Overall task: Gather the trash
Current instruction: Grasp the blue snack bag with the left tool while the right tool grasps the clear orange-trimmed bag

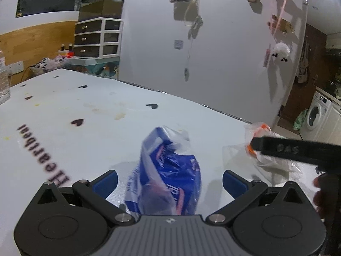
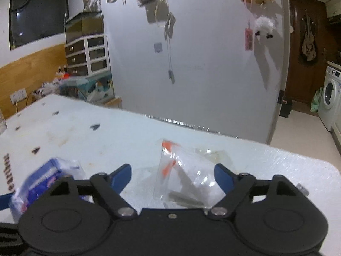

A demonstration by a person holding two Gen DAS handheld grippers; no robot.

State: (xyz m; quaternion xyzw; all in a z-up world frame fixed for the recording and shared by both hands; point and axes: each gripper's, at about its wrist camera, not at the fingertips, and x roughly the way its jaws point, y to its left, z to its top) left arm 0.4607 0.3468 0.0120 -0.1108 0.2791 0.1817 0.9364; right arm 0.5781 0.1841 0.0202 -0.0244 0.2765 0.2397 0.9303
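Note:
A crumpled blue and white plastic wrapper (image 1: pixel 168 170) lies on the white table (image 1: pixel 85 111), between the open fingers of my left gripper (image 1: pixel 169 181). It also shows at the left of the right wrist view (image 2: pixel 42 181). A clear plastic bag with orange marks (image 2: pixel 183 177) lies between the open fingers of my right gripper (image 2: pixel 172 179). In the left wrist view the clear bag (image 1: pixel 270 157) is at the right, with a right gripper finger (image 1: pixel 298 149) over it. Neither gripper is closed on its wrapper.
The table carries black heart prints and the word "Heartbeat" (image 1: pixel 42 155). A clear water bottle (image 1: pixel 3 79) stands at its far left. The table's far edge (image 2: pixel 191 125) faces a white wall. Drawers (image 1: pixel 98 38) and clutter stand behind; a washing machine (image 2: pixel 332 98) is at right.

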